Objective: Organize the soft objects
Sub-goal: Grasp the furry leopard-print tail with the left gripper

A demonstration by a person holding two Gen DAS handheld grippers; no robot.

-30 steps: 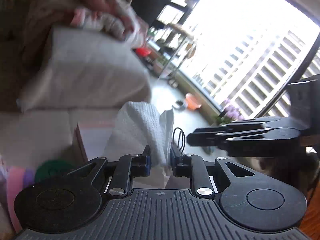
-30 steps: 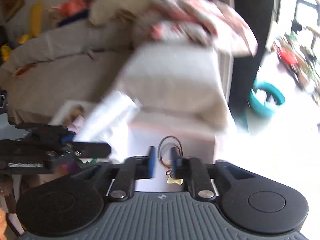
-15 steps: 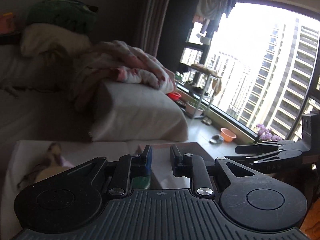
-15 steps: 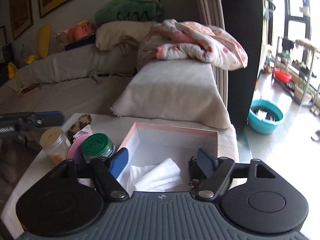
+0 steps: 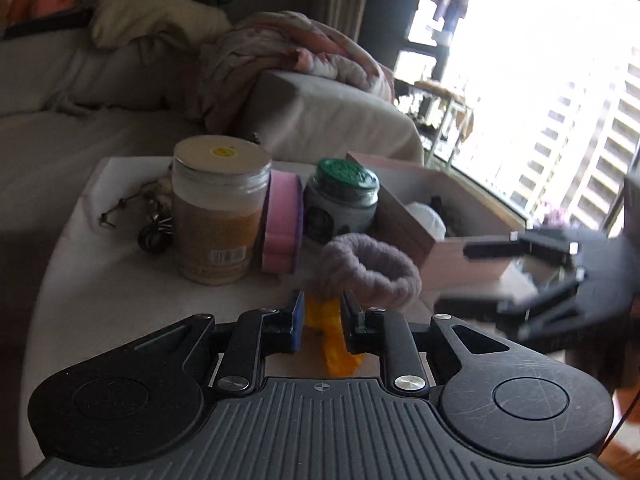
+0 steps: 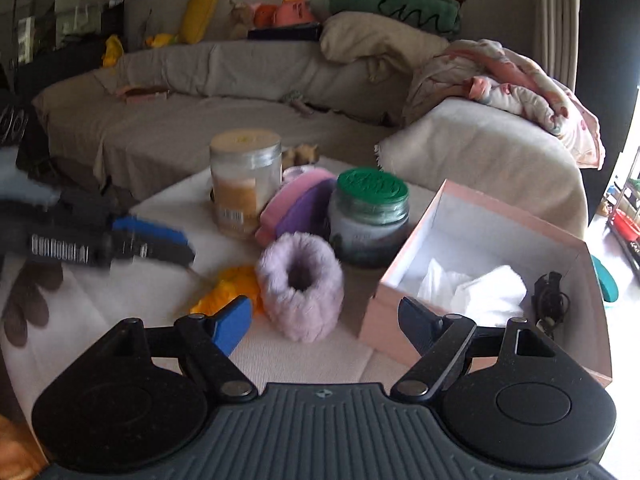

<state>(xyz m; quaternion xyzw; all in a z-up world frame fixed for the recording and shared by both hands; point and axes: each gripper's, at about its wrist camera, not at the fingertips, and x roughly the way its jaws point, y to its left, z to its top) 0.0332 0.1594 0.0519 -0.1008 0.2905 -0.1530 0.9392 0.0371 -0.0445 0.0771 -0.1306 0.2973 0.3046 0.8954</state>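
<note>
Poised with right gripper (image 6: 324, 326) spread wide and empty, fluffy lilac scrunchie (image 6: 300, 284) just ahead, pink cardboard box (image 6: 416, 240) beside; left gripper (image 5: 320, 316) narrowed around orange cloth (image 5: 334, 336), likely snagging the scrunchie if dragged

Black gripper (image 6: 324, 322) with blue pads, silver screws.

A barcode sits on the tall jar (image 5: 219, 216); its digits, and the green lid's (image 6: 373, 185) embossing, seem too blurred to read.

Lilac fluffy scrunchie (image 6: 301, 285); orange-yellow cloth (image 6: 234, 286); pink box (image 6: 486, 240), white inside; green-lidded jar (image 6: 370, 216); pink-purple sponge (image 6: 298, 202).
</note>
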